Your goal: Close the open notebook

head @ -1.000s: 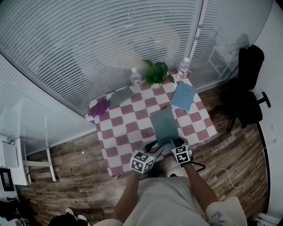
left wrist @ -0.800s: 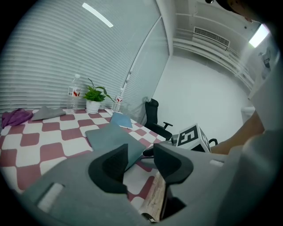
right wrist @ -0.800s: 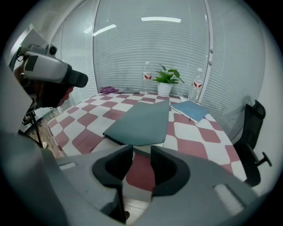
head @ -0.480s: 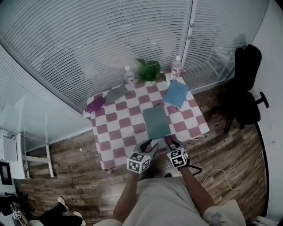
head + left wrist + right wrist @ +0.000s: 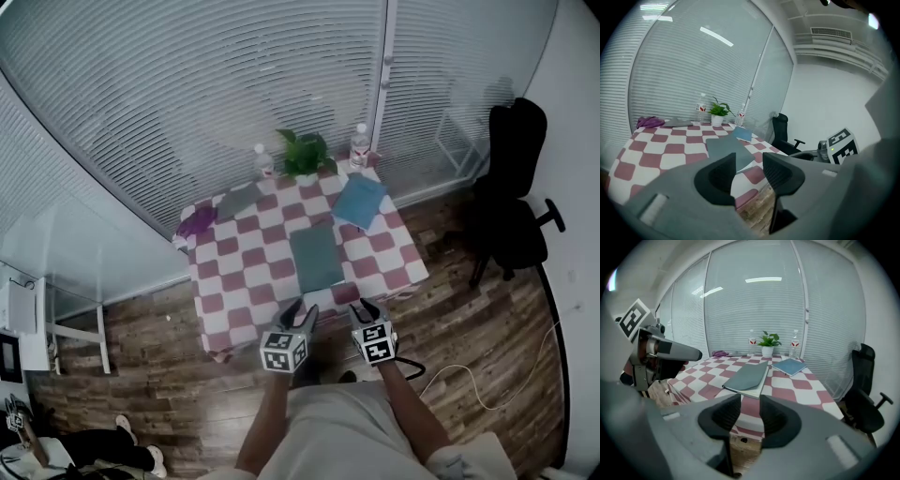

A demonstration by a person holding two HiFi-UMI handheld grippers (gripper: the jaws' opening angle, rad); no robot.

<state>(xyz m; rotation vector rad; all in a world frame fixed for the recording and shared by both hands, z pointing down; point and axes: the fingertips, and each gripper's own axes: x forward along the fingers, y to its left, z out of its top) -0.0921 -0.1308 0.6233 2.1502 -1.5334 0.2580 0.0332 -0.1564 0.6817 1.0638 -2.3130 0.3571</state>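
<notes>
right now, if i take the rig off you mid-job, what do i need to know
Left claw: open, empty, short of the near edge of the table with the red-and-white checked cloth.
Right claw: jaws have just been opening, nothing between them, also short of that edge.
Grey-green flat notebook: mid-table, cover down over its pages, touched by neither claw. A blue notebook lies closed beyond it, to the right.
Done: the grey-green notebook looks closed.
Left: seemingly nothing; perhaps check that the cover lies flat.
</notes>
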